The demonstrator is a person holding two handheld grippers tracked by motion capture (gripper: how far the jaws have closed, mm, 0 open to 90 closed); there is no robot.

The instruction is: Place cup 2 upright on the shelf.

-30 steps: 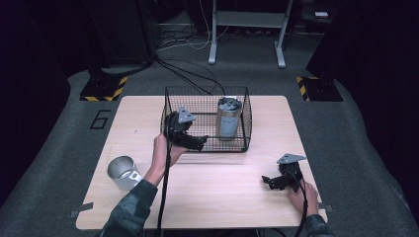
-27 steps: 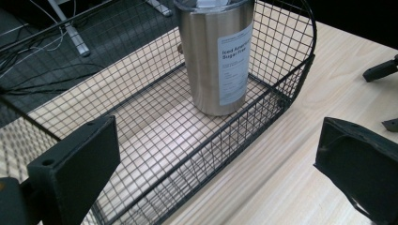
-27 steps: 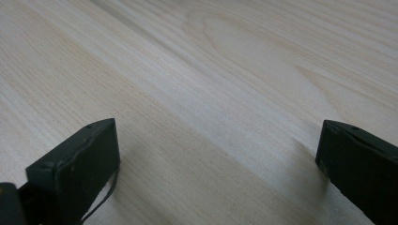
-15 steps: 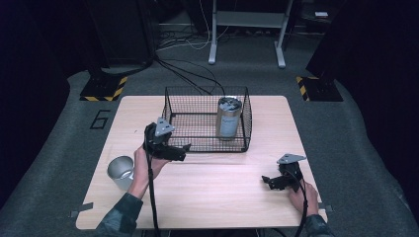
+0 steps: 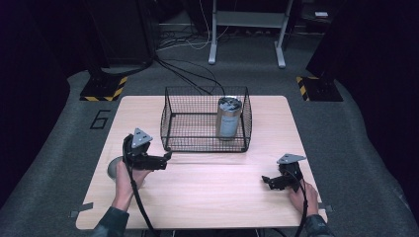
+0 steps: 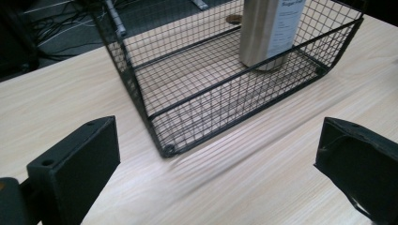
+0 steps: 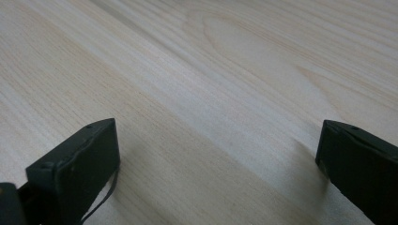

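pale wood of the bench carries a black wire basket with a steel bottle standing upright in its right part. since a second ago the left gripper has drawn back from the basket's front left side toward the person and to the left; it now sits off the basket's near left corner, low over the bench, its jaws spread wide and holding nothing. the right gripper has stayed at the near right of the bench, jaws also spread wide and empty, with bare wood between them in the right gripper view. a round metal tin lies on the bench by the left edge, partly hidden behind the left hand and its gripper. in the left gripper view the basket lies ahead between the jaws, its near corner closest, and the bottle stands behind the wire mesh at the far side, well apart from the jaws. the mesh wall stands between the left gripper and the bottle. dark floor and cables lie beyond the bench.
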